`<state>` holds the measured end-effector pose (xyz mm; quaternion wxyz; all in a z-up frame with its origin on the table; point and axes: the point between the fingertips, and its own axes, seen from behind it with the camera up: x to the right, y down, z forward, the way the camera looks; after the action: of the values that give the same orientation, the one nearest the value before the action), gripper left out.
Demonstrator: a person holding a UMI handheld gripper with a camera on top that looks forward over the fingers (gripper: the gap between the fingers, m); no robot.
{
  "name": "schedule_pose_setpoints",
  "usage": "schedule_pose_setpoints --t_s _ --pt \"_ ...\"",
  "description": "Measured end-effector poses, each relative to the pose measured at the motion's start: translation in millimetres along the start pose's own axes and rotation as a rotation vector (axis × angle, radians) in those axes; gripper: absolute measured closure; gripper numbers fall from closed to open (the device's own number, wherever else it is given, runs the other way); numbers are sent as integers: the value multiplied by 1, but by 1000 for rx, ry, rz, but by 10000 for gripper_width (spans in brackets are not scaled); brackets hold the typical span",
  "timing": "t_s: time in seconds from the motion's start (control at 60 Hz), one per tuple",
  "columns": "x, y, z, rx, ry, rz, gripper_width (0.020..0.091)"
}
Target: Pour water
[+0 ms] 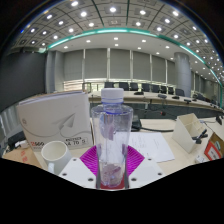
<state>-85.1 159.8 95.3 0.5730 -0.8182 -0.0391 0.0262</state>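
Observation:
A clear plastic water bottle (111,130) with a white cap stands upright between my fingers, with a little water in its lower part. My gripper (111,160) is shut on it, and the magenta pads (90,158) press its sides low down. A white paper cup (55,153) stands on the table just to the left of the fingers, upright, with its mouth open. The bottle's base is hidden low between the fingers.
A white carton (55,118) with a printed logo stands behind the cup. White paper sheets (158,146) lie to the right, with a white open box (190,130) beyond them. Office desks and chairs fill the room behind.

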Motion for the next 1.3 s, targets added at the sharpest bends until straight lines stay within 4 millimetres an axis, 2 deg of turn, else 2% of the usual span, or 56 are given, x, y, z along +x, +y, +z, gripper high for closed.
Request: schedule_pose_setpoints --t_s 0.033,0.117,0.15,0.3,0.333,0.383,0.433,0.467,0.5,0.6,0.683,0.8,0.933,1.067,1.183,1.3 --pt "-2 8 0 -11 -3 -8 783" --pt "-3 4 5 23 -13 -21 780" --pt "-3 4 3 25 -14 -21 754" --pt "-2 7 0 -1 -23 -15 572" --pt "-3 11 -2 -29 -28 -7 465" --pt "-7 17 -6 -68 -46 8 228" --pt "-6 18 -14 -92 -44 18 278" --pt "-6 18 -18 -102 -37 20 258" --pt "-5 15 -29 -110 -26 18 235" --pt "-4 8 -61 -139 1 15 245" --pt "-10 2 -98 -176 19 23 246" --pt "-18 -6 -159 -226 51 32 245" --pt "-34 -8 -239 -277 72 22 245" --pt "-50 -2 -301 -301 92 -4 244" --pt "-61 6 -340 -310 100 -37 244" --pt "-68 13 -362 -328 100 -41 245"
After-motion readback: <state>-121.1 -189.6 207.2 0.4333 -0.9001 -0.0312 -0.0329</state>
